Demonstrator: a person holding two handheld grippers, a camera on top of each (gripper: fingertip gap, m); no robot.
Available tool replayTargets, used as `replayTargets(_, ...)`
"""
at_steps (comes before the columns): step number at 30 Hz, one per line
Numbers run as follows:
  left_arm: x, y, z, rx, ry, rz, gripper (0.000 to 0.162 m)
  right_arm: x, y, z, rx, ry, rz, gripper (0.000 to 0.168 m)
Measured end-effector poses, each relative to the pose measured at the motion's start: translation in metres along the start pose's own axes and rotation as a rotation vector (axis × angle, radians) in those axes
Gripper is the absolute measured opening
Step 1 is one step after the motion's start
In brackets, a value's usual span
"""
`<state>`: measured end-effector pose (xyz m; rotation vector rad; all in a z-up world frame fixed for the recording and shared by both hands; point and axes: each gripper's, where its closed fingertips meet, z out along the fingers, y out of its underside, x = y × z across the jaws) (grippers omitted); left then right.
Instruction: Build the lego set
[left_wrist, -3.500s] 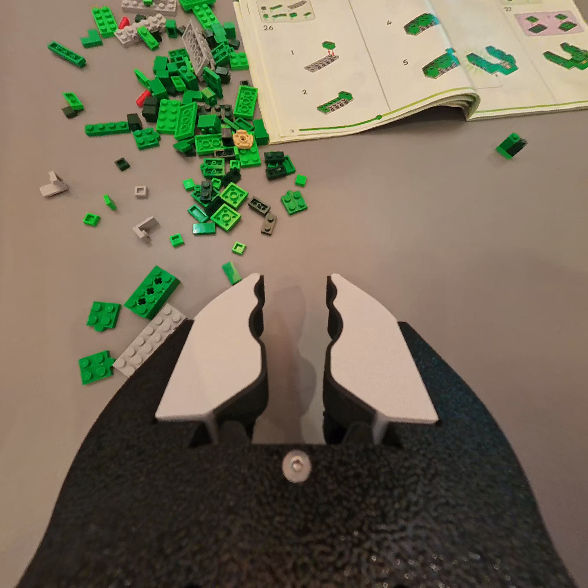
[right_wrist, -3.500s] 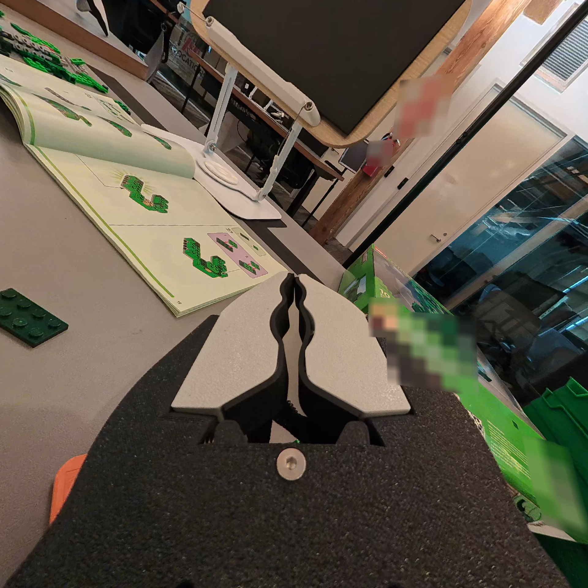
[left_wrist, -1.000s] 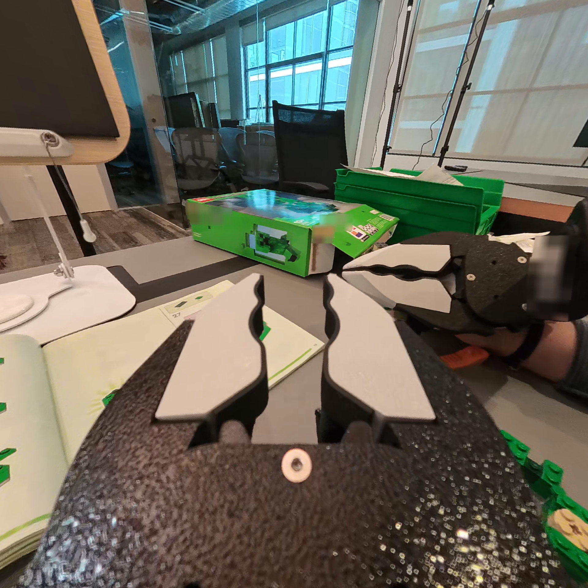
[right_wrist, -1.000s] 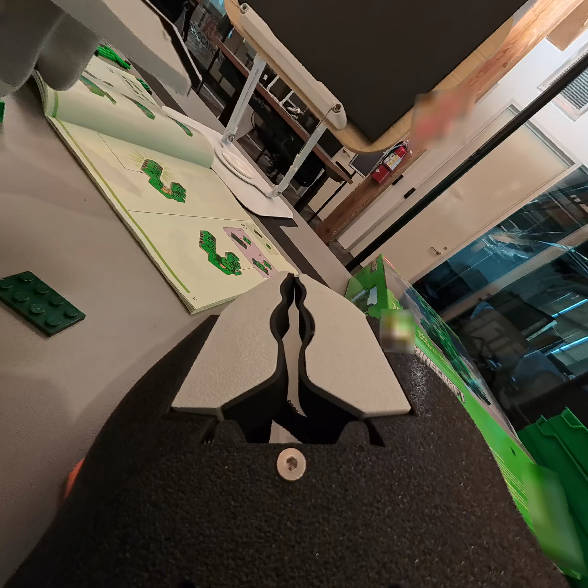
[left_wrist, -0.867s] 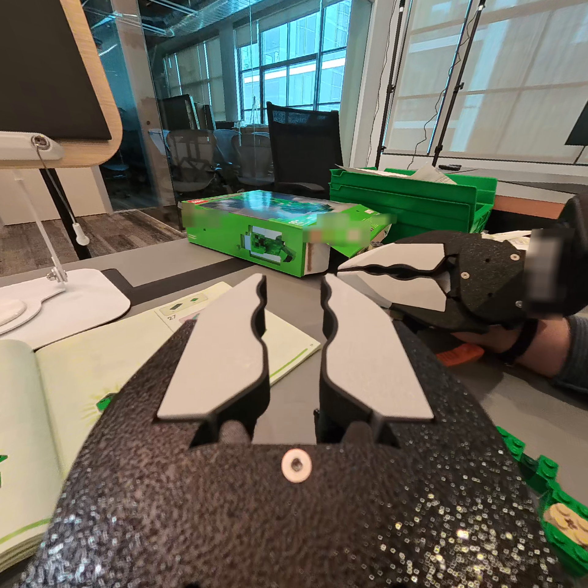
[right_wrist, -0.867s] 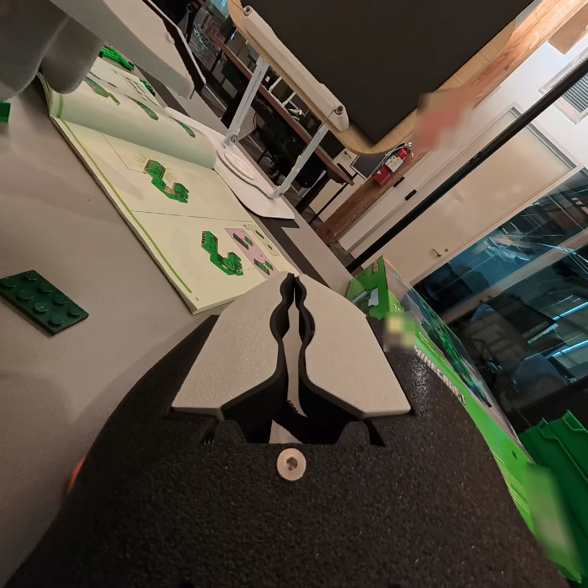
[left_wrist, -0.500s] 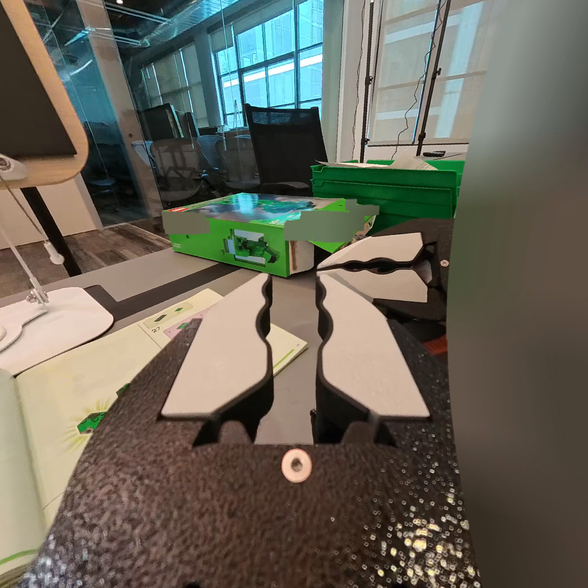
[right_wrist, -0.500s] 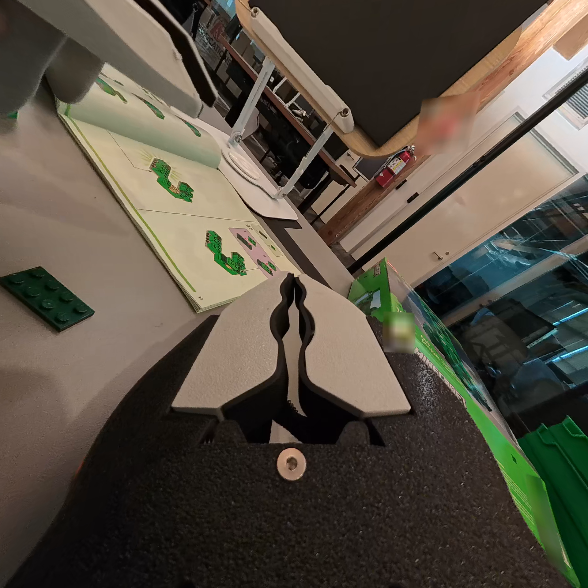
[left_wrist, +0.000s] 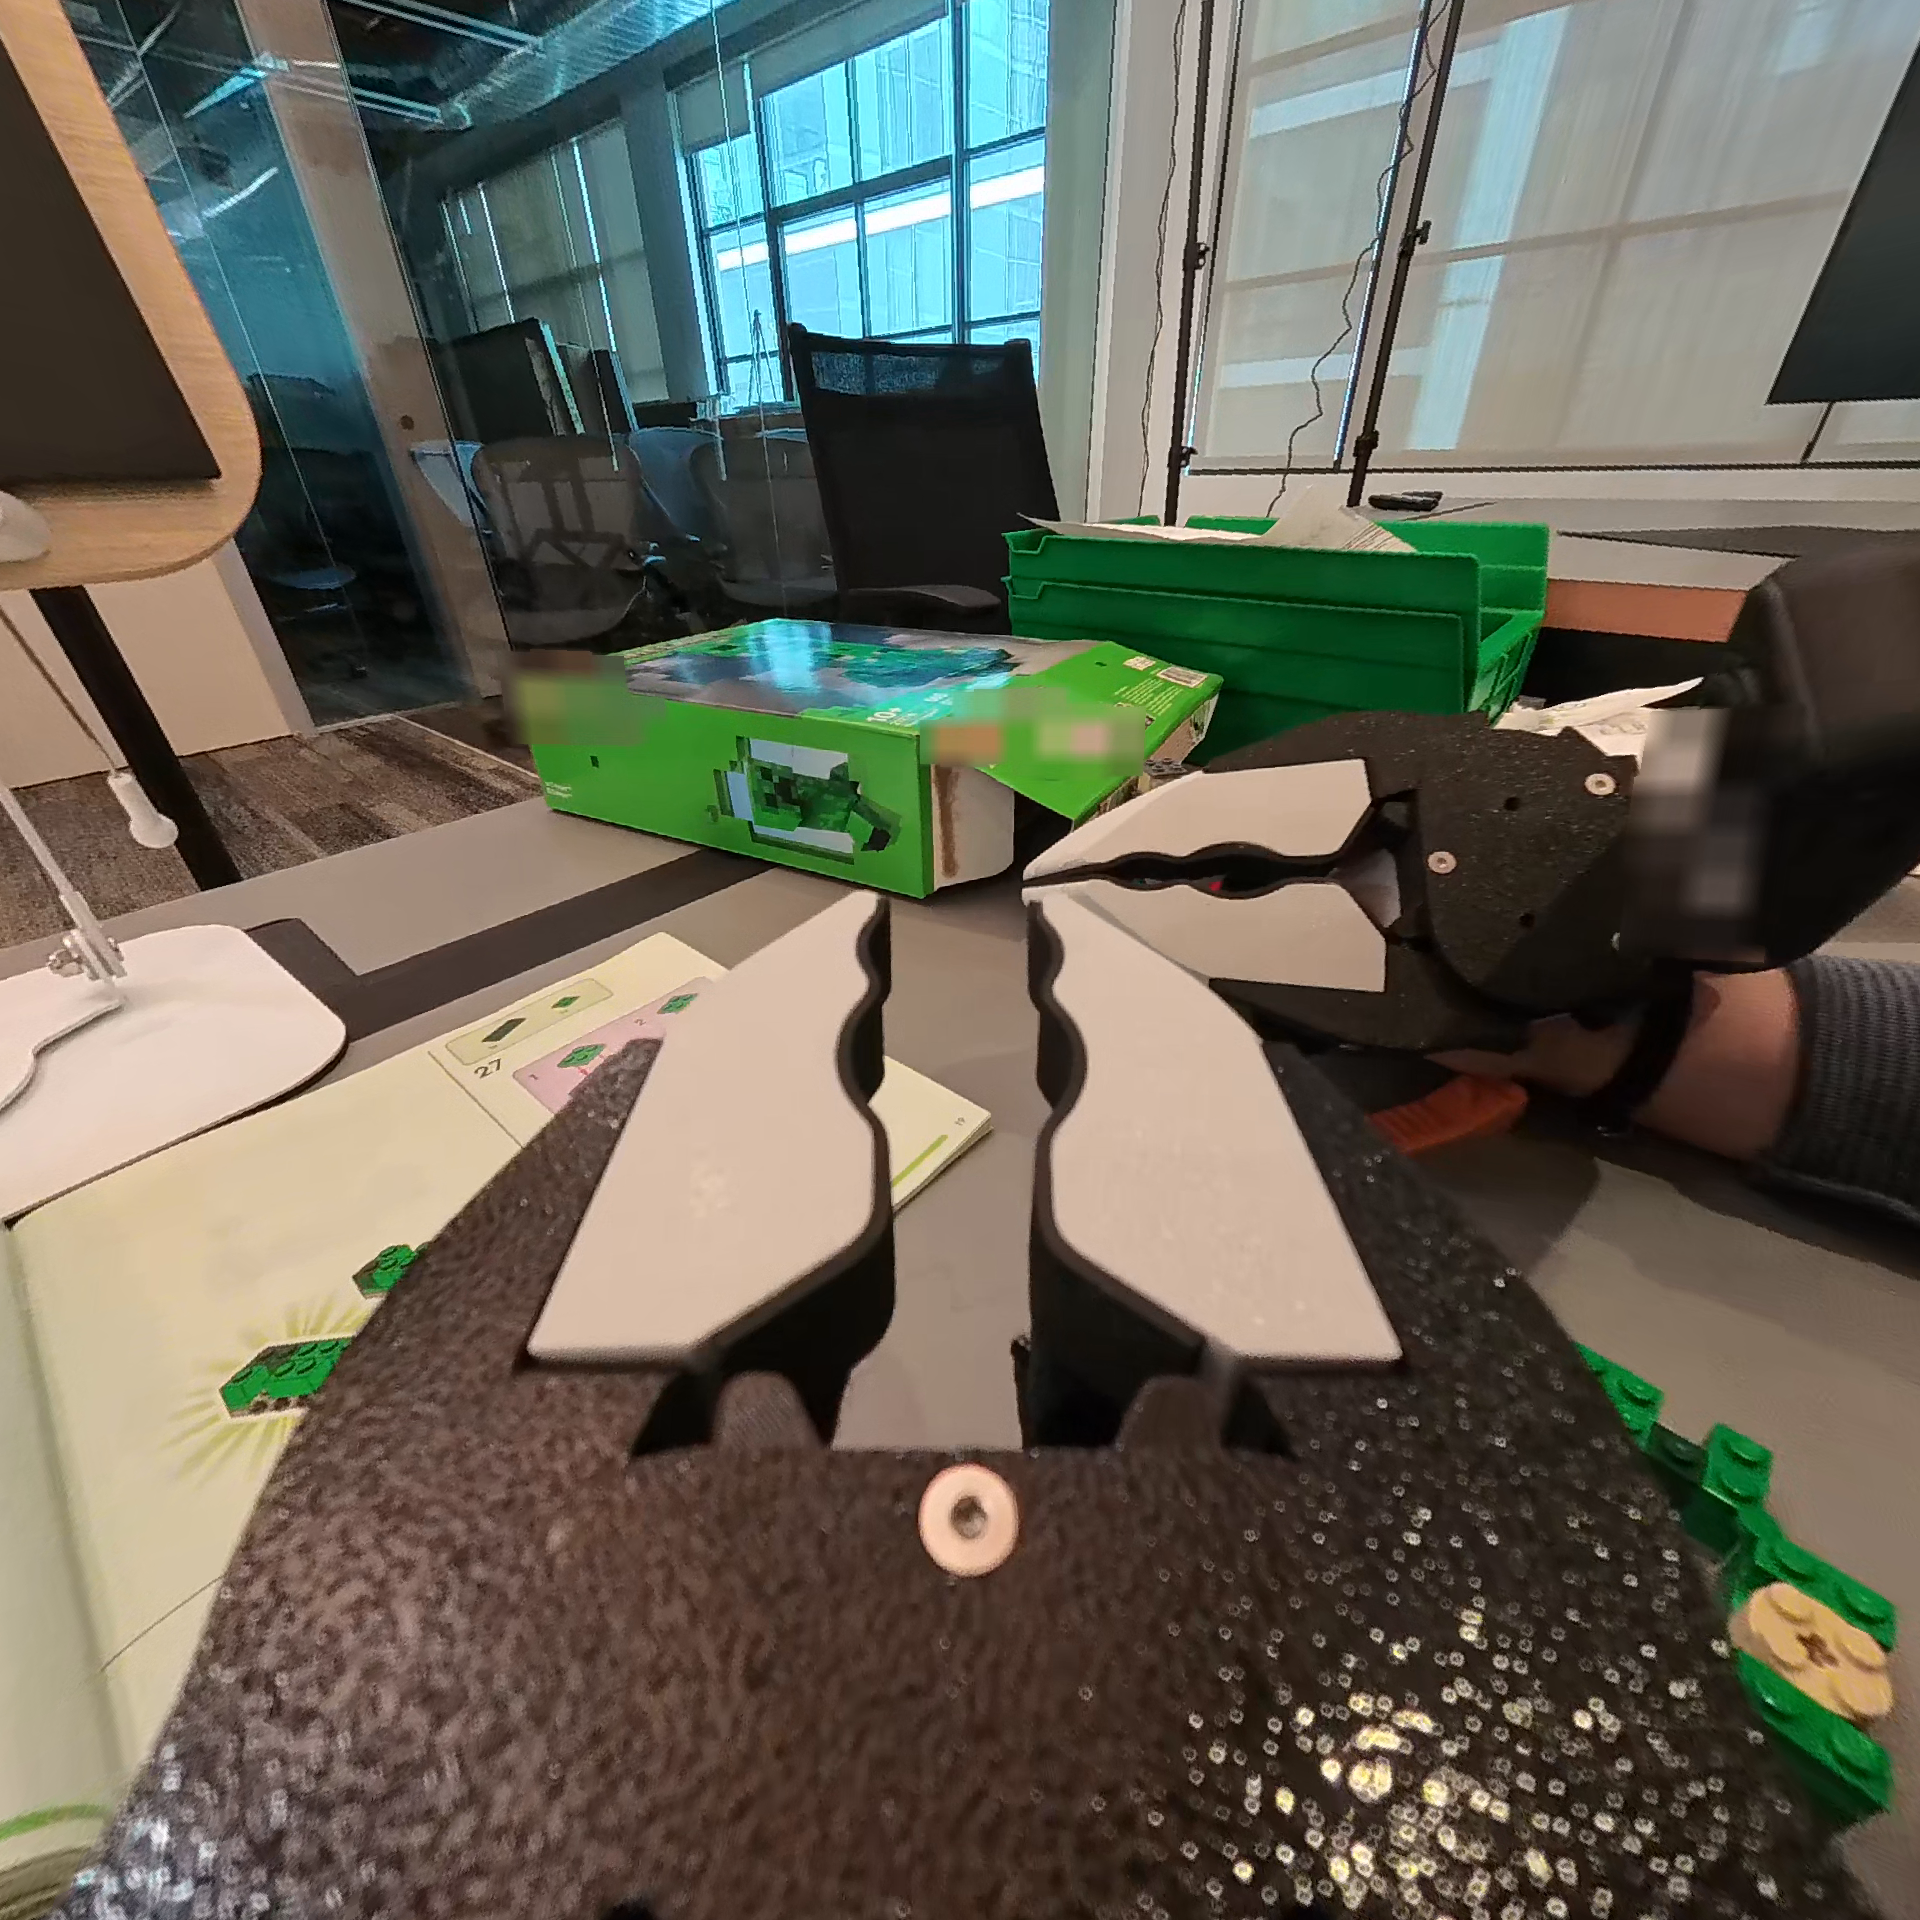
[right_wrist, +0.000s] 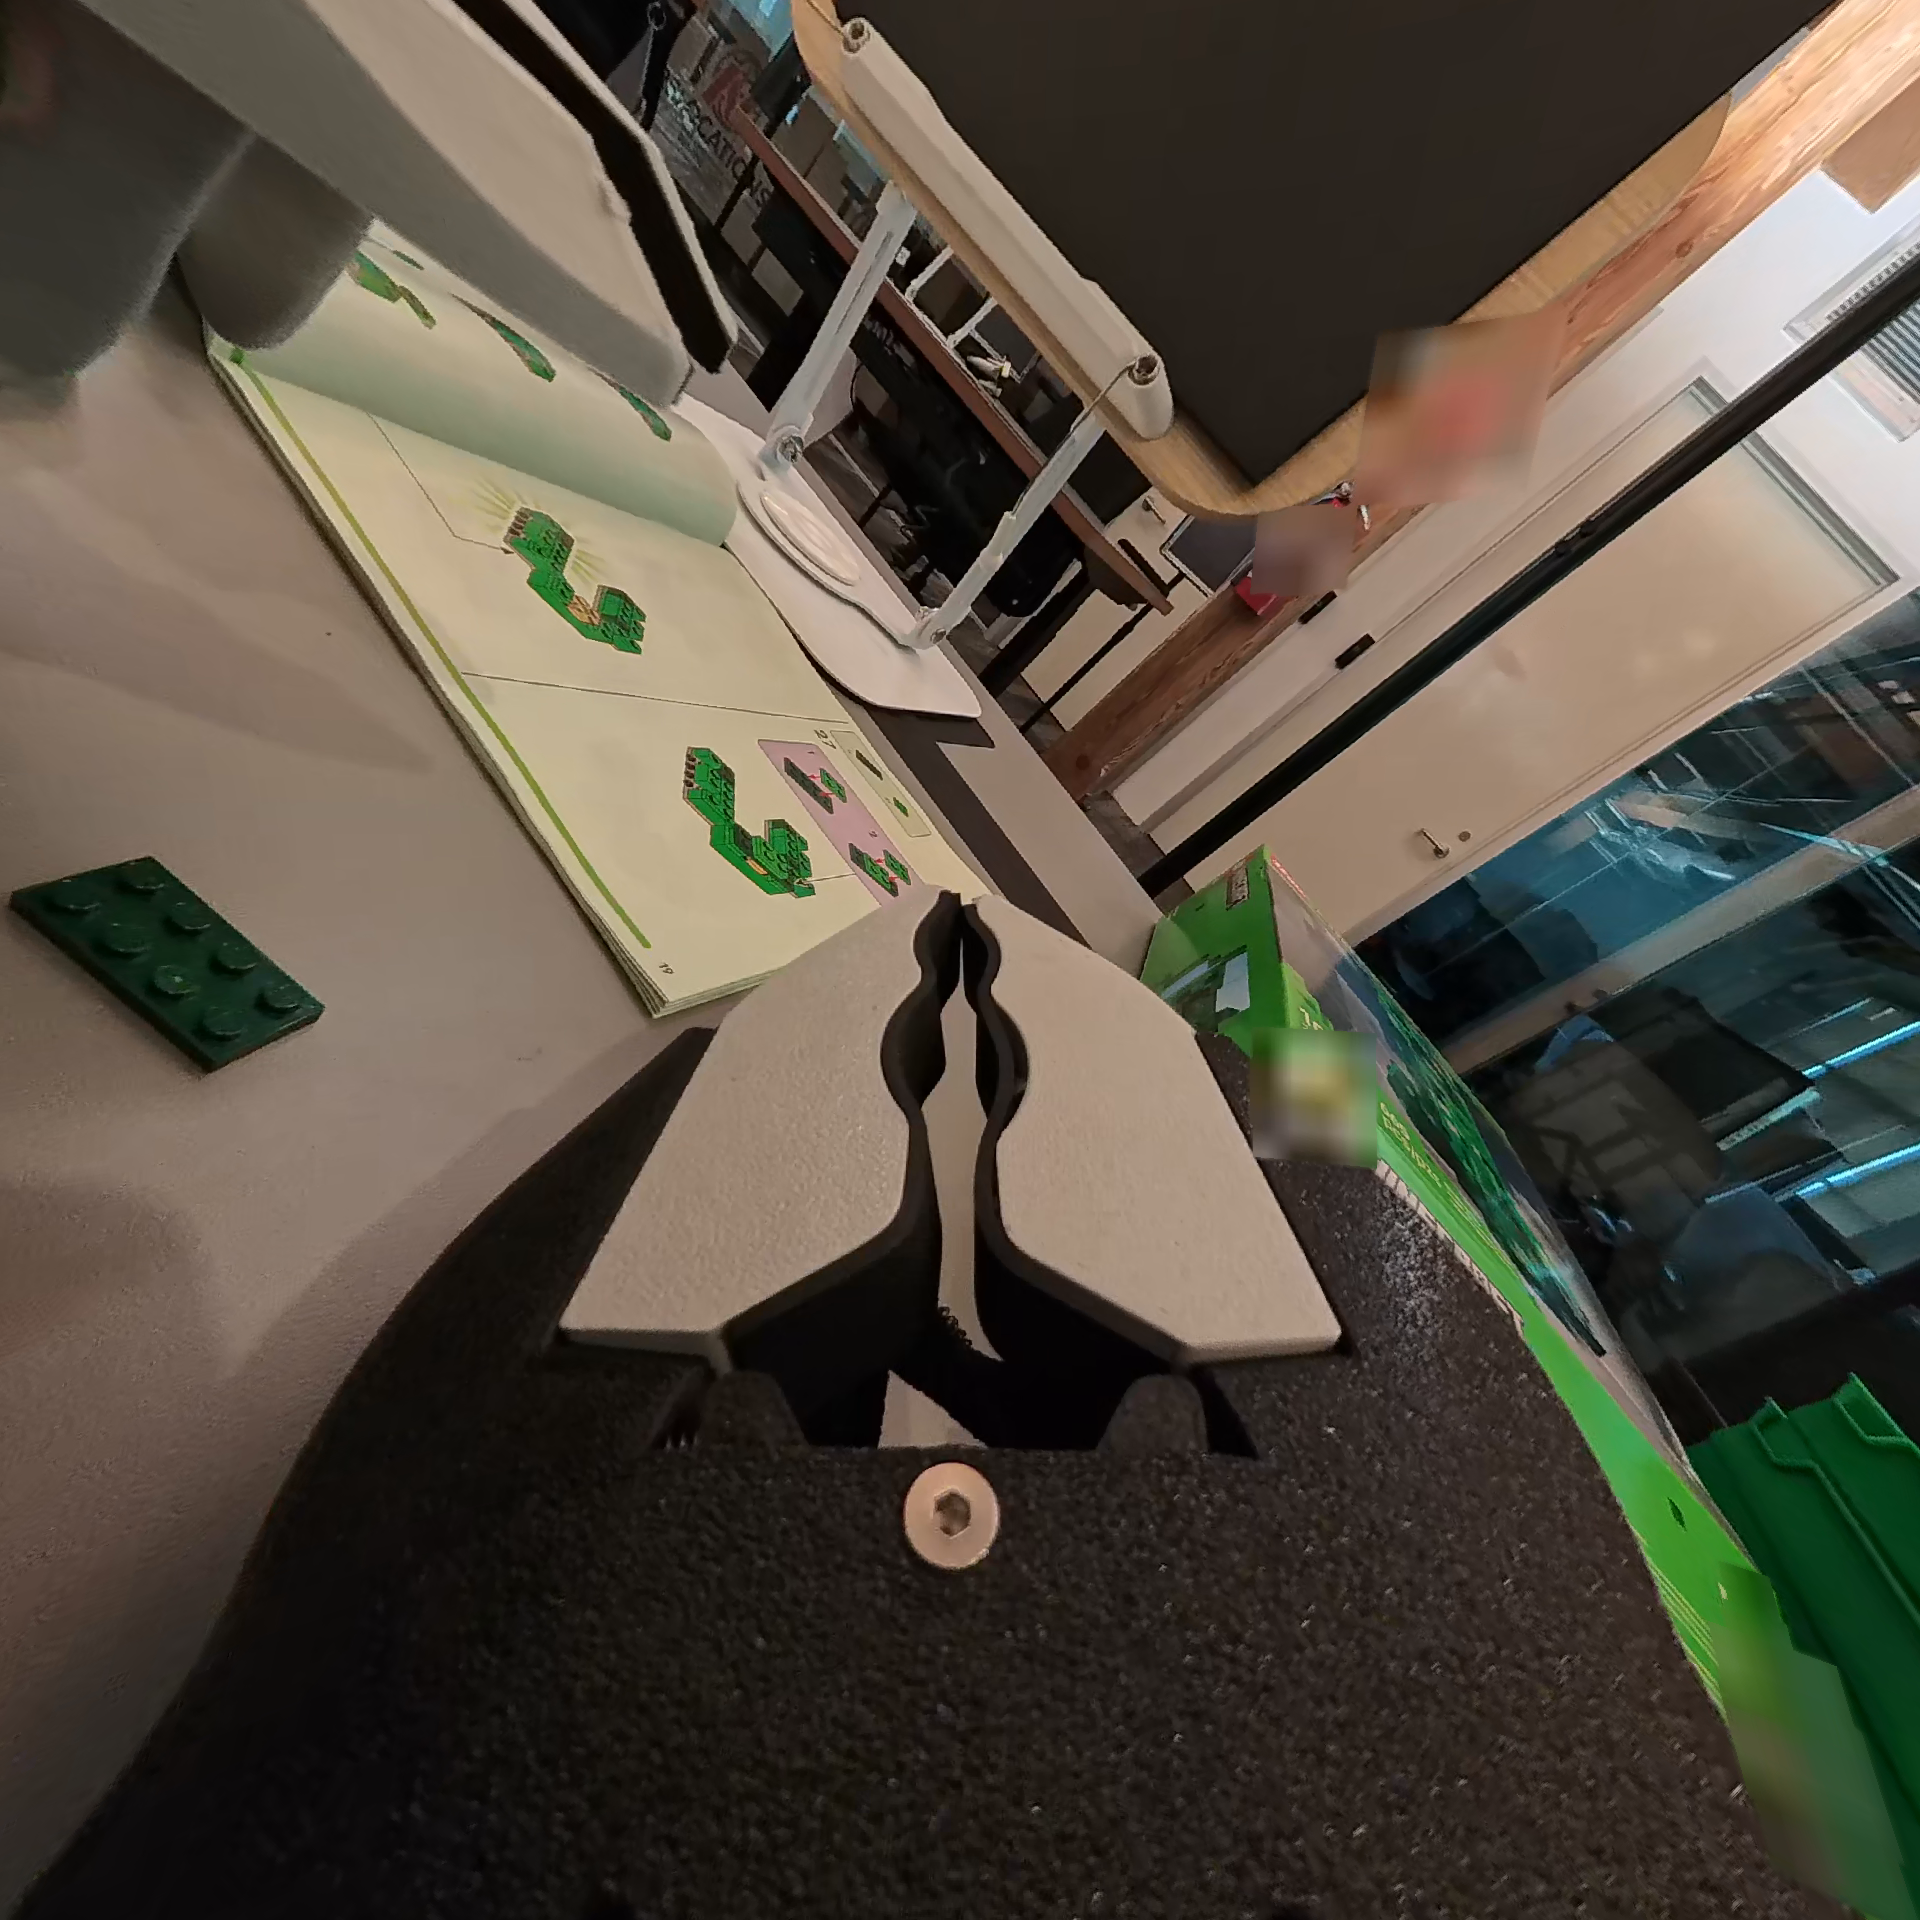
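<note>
Left hand-held gripper: fingers spread with a clear gap, nothing between them. It hangs over the grey tabletop, tips past the corner of the open instruction booklet.

Right hand-held gripper: fingertips meet, only a thin wavy slit left. I see nothing gripped at the tips; deeper in the slit I cannot tell. From my left wrist view it lies on its side just right of my left fingertips, held by a person's hand.

Lego pieces: one dark green plate lies flat on the tabletop left of the right gripper, just beside the booklet but apart from it. A green built section topped with a tan round piece sits at the lower right edge of the left view.

Green set box lies beyond both grippers, stacked green bins behind it. White lamp base sits at the booklet's far edge.
</note>
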<state>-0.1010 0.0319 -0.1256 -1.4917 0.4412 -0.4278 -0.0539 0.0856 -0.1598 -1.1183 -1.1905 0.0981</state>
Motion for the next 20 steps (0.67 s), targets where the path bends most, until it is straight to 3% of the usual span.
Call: replayTargets(20,-0.0041,-0.0017,-0.0023,0.01,-0.007,-0.029,0.024,-0.0008,-0.0005,-0.0007,0.002,0.0,-0.006,0.0)
